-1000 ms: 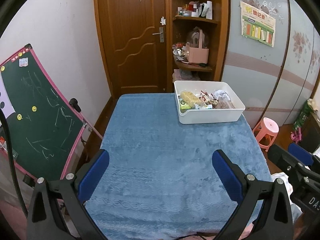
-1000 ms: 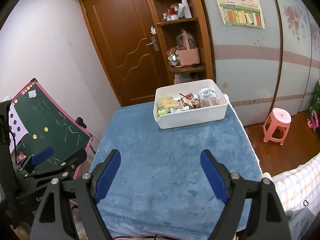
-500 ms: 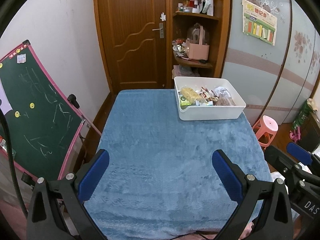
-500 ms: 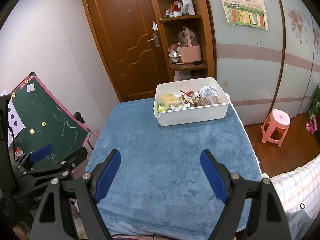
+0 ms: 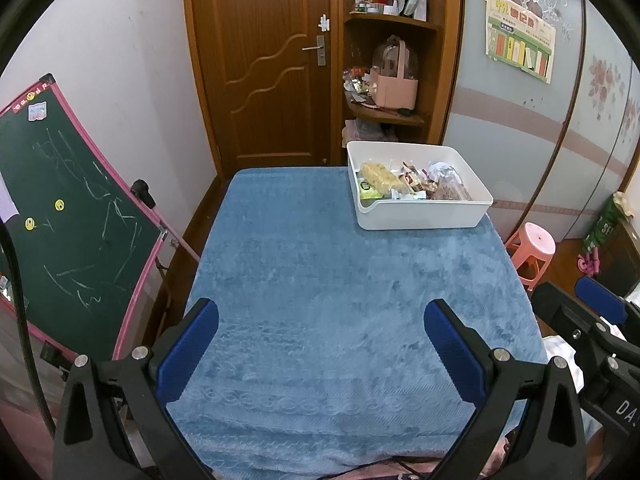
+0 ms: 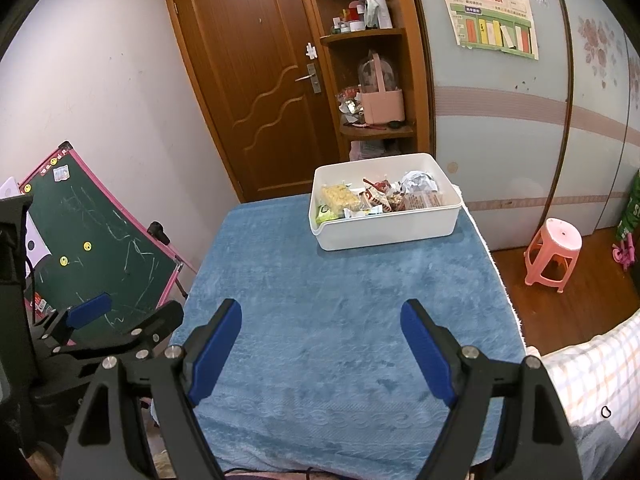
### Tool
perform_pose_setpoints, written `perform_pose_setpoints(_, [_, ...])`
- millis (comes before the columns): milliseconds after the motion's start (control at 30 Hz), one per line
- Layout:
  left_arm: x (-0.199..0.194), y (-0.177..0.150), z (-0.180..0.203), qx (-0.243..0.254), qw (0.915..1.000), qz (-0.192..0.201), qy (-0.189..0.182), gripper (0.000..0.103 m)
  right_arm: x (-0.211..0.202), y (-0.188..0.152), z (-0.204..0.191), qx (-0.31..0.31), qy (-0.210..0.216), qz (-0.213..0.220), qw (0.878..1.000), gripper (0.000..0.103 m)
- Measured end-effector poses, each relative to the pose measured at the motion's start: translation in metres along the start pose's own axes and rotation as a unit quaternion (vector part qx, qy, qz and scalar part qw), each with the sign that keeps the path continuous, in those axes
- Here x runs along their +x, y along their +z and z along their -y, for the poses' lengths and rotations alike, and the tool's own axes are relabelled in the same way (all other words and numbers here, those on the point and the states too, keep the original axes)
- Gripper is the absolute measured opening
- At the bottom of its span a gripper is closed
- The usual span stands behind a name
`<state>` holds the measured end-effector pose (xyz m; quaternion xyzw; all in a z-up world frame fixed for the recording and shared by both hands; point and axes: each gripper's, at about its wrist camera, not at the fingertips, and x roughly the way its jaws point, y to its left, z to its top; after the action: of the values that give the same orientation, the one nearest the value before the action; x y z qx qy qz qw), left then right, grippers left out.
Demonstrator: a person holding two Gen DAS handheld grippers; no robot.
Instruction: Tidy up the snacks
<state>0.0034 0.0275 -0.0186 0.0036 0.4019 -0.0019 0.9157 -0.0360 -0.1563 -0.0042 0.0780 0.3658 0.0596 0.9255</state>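
I hold my left gripper [image 5: 320, 344] and my right gripper [image 6: 320, 338] above the near end of the table, both with jaws spread wide and nothing between the blue pads. I judge this a neutral hold: spread jaws leave either tool ready to take a packet or free after letting one go, and the height keeps both clear of the blue cloth [image 5: 340, 272].

The snacks [image 6: 380, 198] all lie inside the white bin [image 6: 388, 232]; I see none loose on the cloth. The bin stands at the far right corner of the table, close to its right edge, presumably so packets stay gathered in one place.

From either gripper the bin lies well ahead and to the right, well apart from the pads, nearer my right gripper's side.

In the bin: a yellow packet at its left end, a green one at its near left corner, red wrappers in its middle, a silvery one at its right end. Packets lie jumbled, overlapping.

This fits either snacks already gathered, or a bin waiting to be sorted out.
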Motion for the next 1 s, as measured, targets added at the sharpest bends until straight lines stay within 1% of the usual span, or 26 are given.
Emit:
perform_pose_setpoints(700, [-0.0001,-0.0041,0.0025,0.001,1.0000,-0.006,0.001,0.102,0.0017,0.0005,-0.0024,0.001,-0.001,-0.001,1.000,0.083])
perform_pose_setpoints(1000, [0.0059,-0.0085,-0.0031,0.005,0.9999,-0.010,-0.001,0.102,0.0020,-0.0009,-0.0052,0.001,-0.001,-0.002,1.000,0.083])
